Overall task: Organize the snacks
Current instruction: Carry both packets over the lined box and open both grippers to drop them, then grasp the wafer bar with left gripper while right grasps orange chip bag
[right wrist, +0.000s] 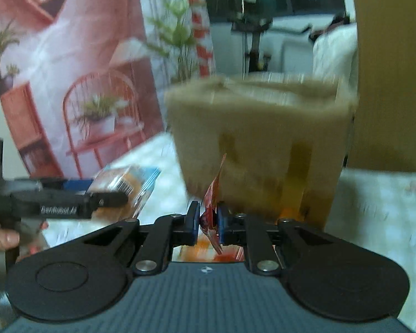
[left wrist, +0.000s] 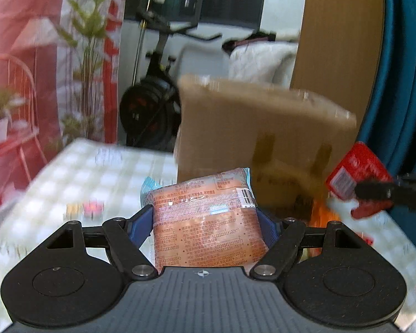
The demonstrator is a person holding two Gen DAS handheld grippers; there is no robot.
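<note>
While my left claw (left wrist: 208, 216) pinches the orange printed snack packet (left wrist: 205, 222) and my right claw (right wrist: 209, 222) pinches the thin red foil sachet (right wrist: 211, 199), the brown cardboard box (right wrist: 258, 144) stands just ahead, nearer my right.

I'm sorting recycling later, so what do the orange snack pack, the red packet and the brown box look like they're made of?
Orange snack pack: glossy plastic film, by its shine and printed seams. Red packet: thin crinkly film or foil, pinched flat and creased between the right jaws. Brown box: matte corrugated cardboard, probably, with shiny tape strips; blur leaves details open.
</note>
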